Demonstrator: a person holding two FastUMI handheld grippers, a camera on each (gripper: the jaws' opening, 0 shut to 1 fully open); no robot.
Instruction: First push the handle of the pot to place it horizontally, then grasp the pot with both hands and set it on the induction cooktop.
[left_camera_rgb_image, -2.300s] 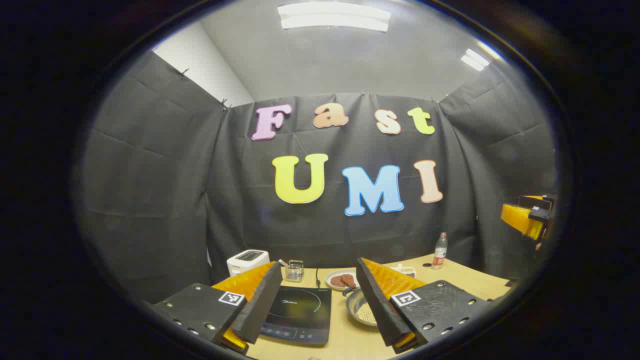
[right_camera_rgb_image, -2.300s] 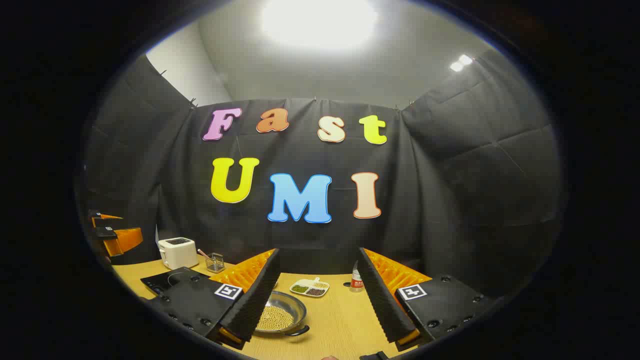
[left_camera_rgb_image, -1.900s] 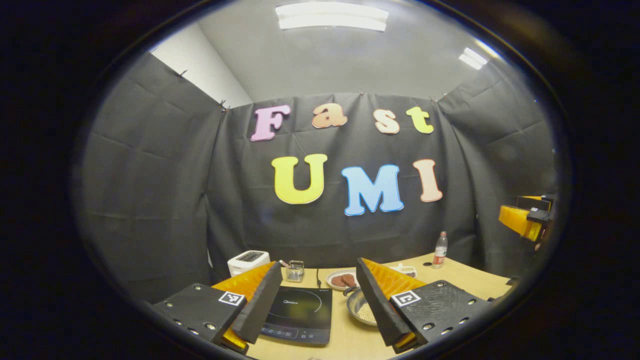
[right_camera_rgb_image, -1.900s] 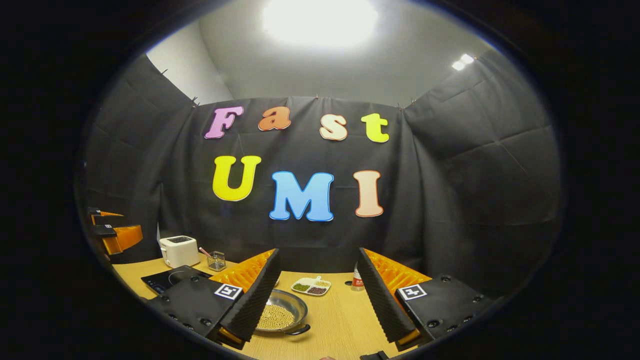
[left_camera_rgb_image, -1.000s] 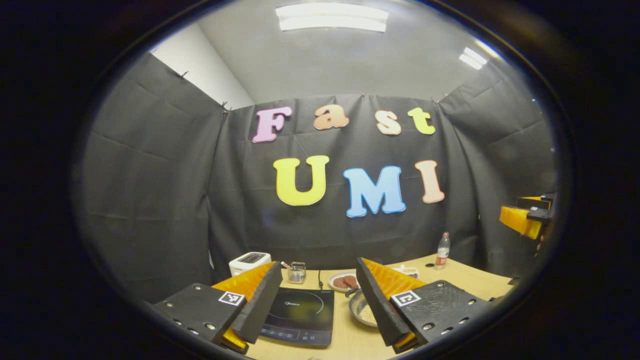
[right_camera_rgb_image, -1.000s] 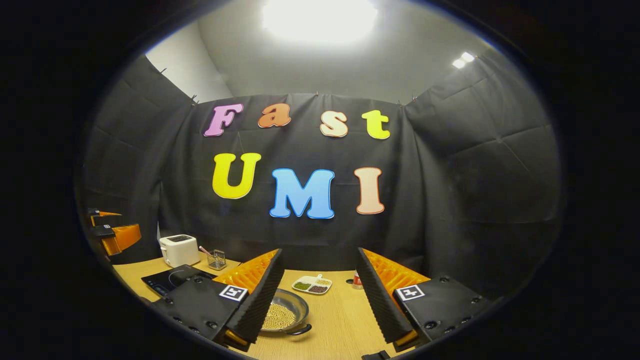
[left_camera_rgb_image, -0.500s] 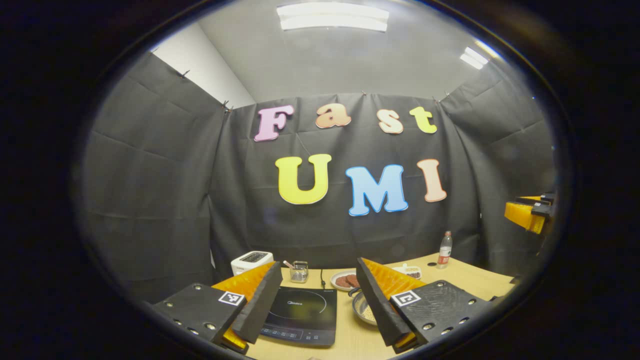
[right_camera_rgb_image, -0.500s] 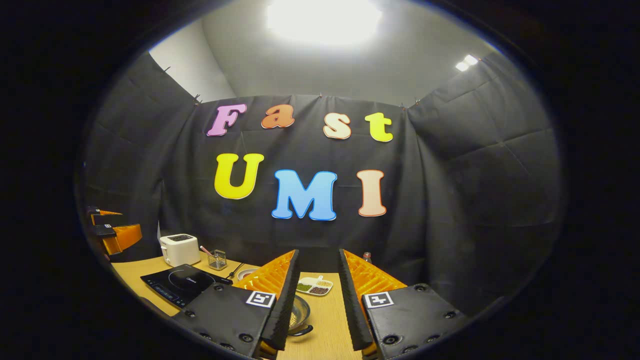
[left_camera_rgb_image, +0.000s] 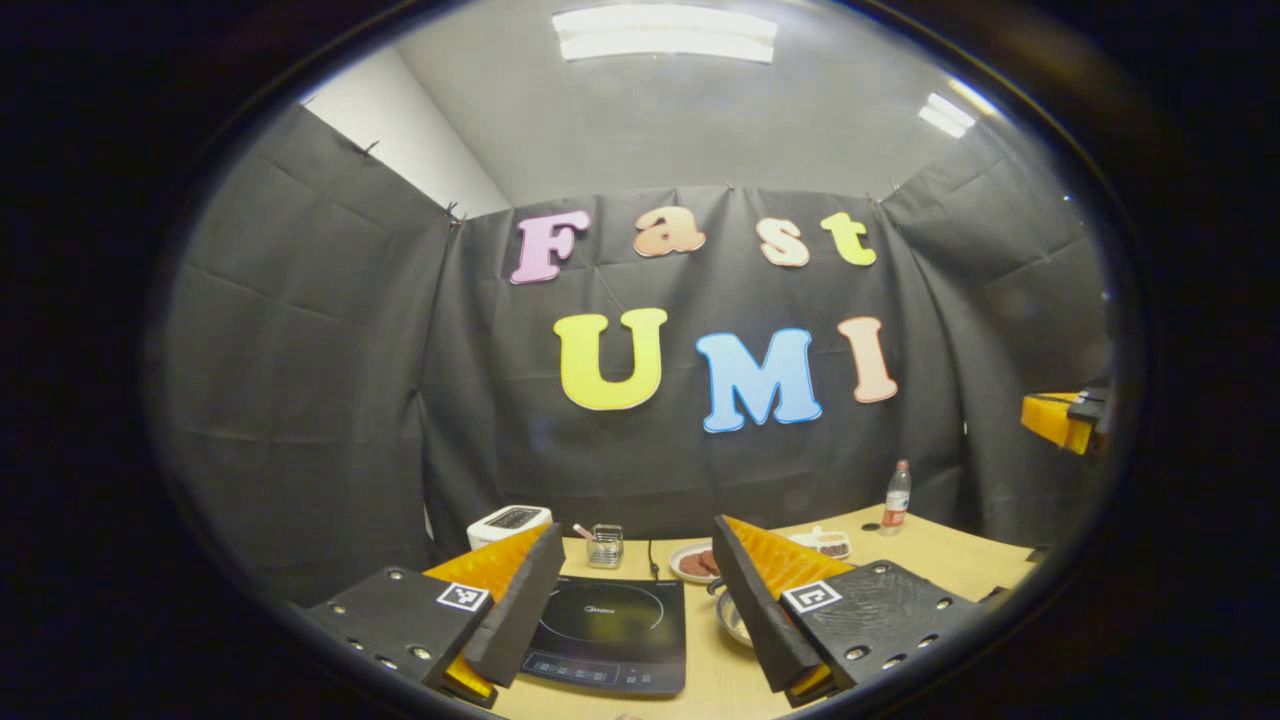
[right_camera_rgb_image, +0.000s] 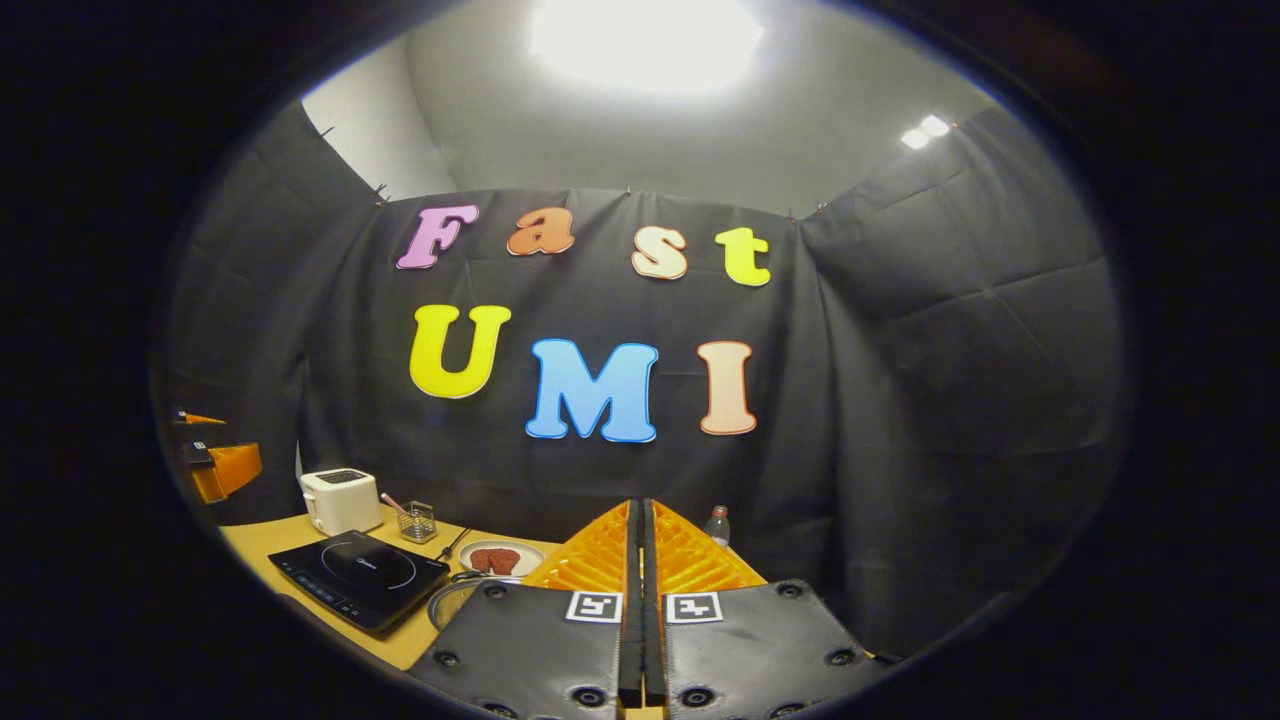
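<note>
R tool (right_camera_rgb_image: 640, 520) is closed on nothing, L tool (left_camera_rgb_image: 632, 560) wide w/ cooktop (left_camera_rgb_image: 610, 635) ahead; pot (right_camera_rgb_image: 452, 597) sits low-left of R tool, so I'd nudge its handle sideways w/ closed tips, slowly.

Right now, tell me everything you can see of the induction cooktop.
The induction cooktop is a flat, black, glossy slab, roughly square, lying level on the light wooden table. A thin ring marks its cooking zone, and a strip of controls runs along its near edge. Nothing stands on it. In the left gripper view it lies ahead between the open jaws, with the pot beside it on the table. A dark cord runs from its far edge.
</note>
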